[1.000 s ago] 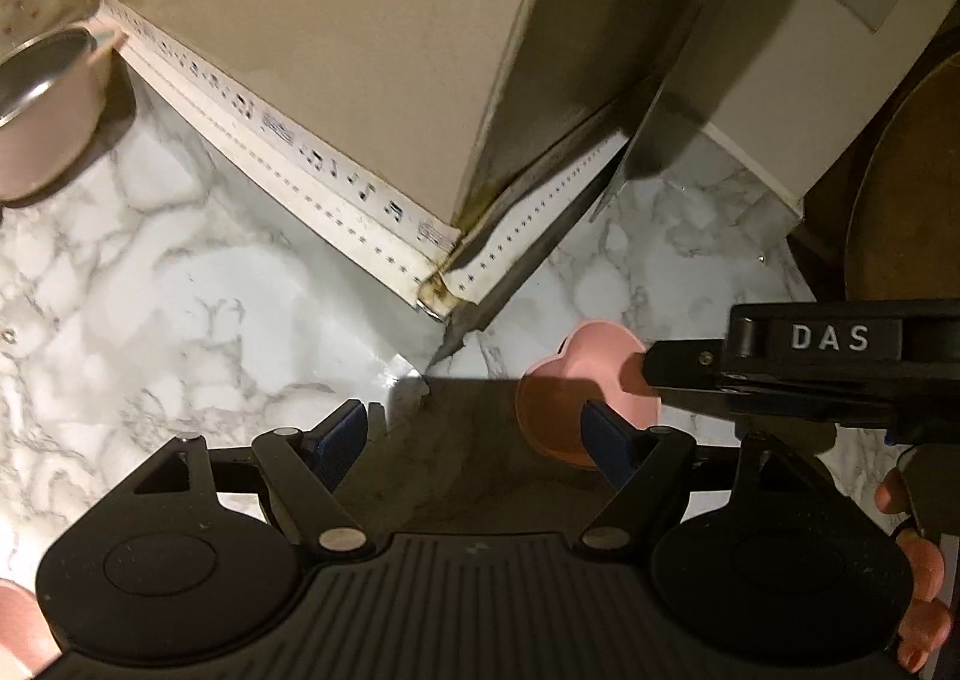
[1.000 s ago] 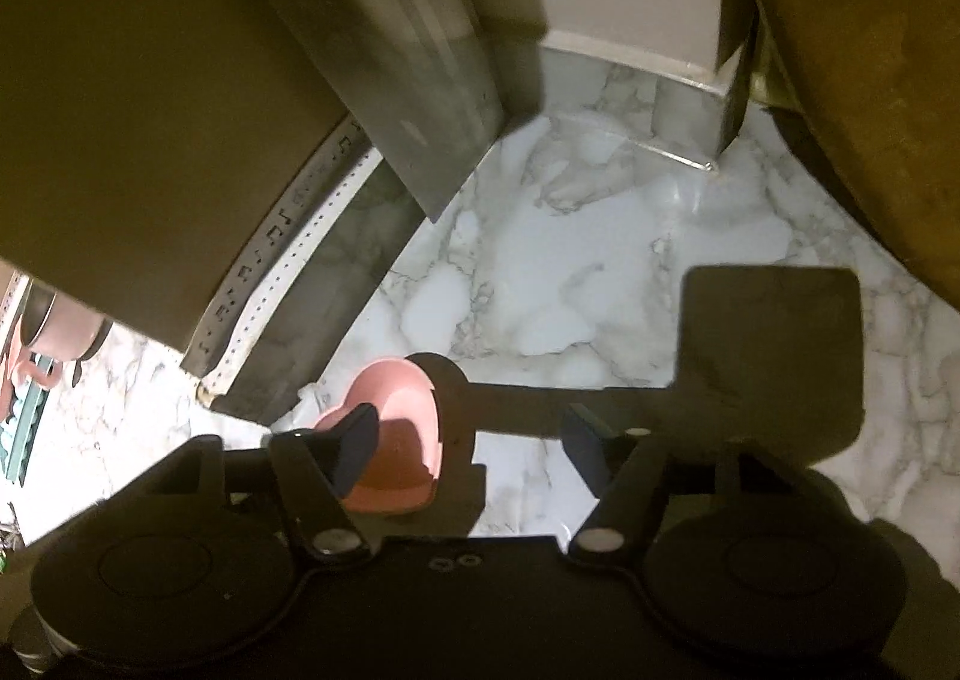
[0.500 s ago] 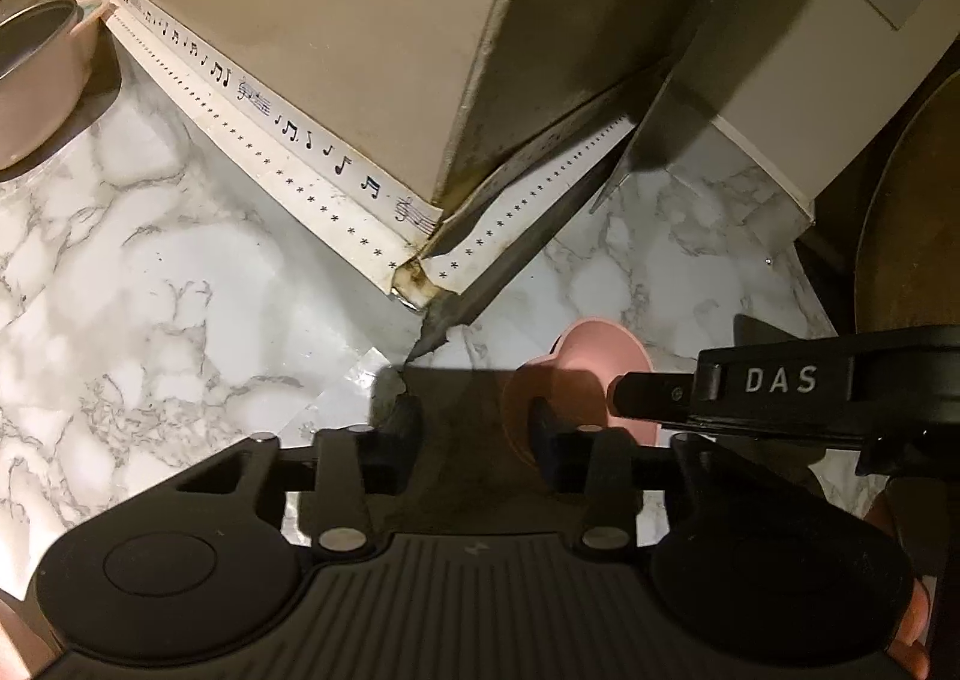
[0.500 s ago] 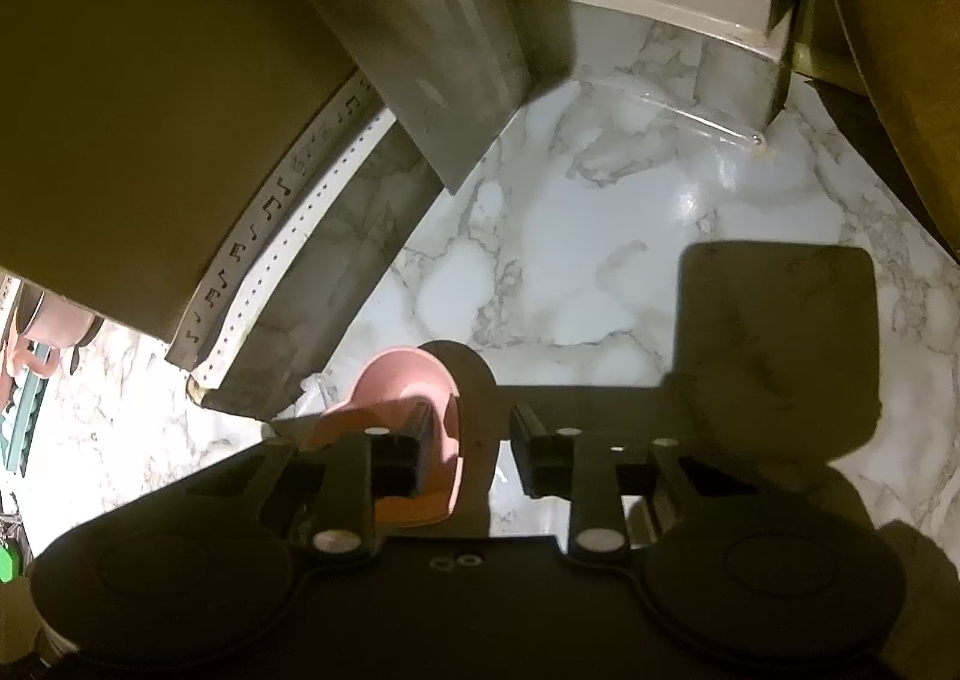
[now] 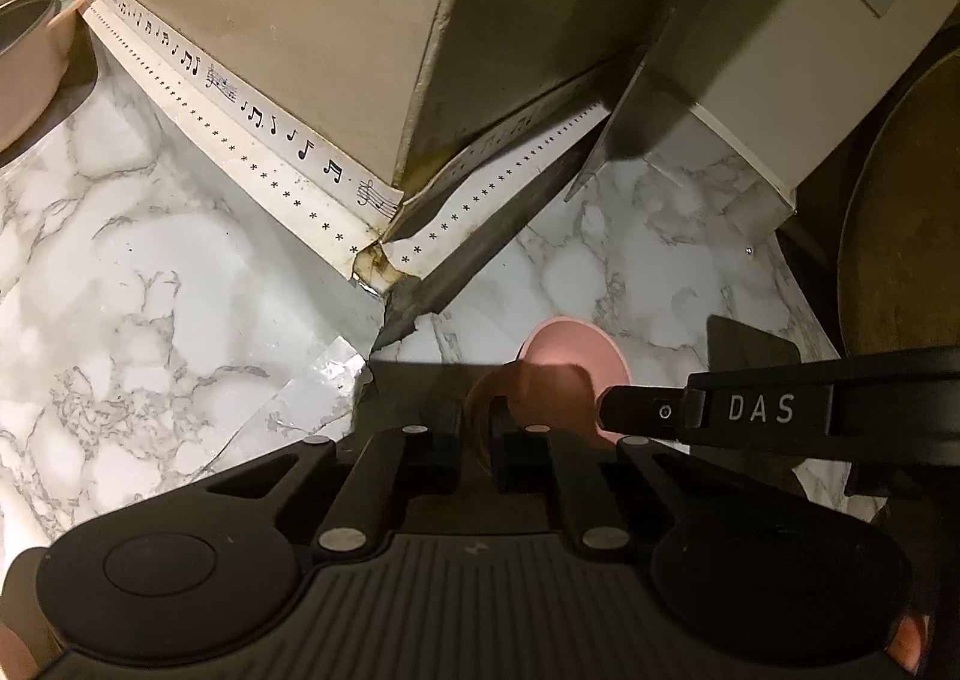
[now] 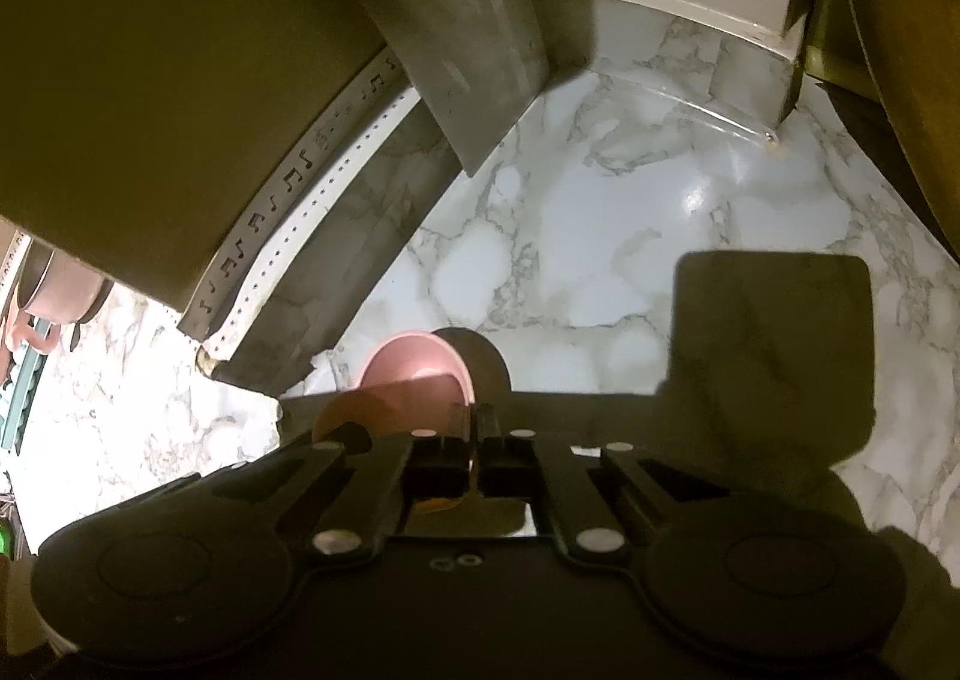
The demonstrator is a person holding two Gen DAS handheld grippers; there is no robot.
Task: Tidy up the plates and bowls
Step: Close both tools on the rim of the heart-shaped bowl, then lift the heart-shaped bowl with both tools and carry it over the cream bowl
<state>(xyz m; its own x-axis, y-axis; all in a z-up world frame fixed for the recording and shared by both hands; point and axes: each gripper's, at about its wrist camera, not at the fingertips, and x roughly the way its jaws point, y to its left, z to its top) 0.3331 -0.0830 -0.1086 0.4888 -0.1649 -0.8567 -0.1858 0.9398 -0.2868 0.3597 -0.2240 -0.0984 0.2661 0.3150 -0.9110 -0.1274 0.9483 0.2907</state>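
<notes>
A small pink heart-shaped dish [image 5: 576, 344] lies on the marble counter [image 5: 150, 272] beside a wall corner. My left gripper [image 5: 475, 458] points steeply down over the dish's left lobe. Its jaws are closing, and the pads press on the shadowed rim between them. My right gripper [image 6: 474, 455] is closing too, with the thin right edge of the dish [image 6: 414, 365] pinched between its fingers. In the left wrist view the right gripper [image 5: 612, 410] reaches in from the right as a black bar touching the dish. The near half of the dish is hidden under both grippers.
A wall corner with music-note trim [image 5: 270, 140] juts out just behind the dish. A white vented appliance [image 5: 810, 50] and a round wooden board [image 5: 900, 212] stand at the right. A pink pot [image 5: 24, 68] sits at the far left. A hand [image 5: 906, 638] shows at the lower right.
Both grippers went from wide open to closed on the dish's rim, one on each side. The hands barely shifted and the dish stays on the counter.
</notes>
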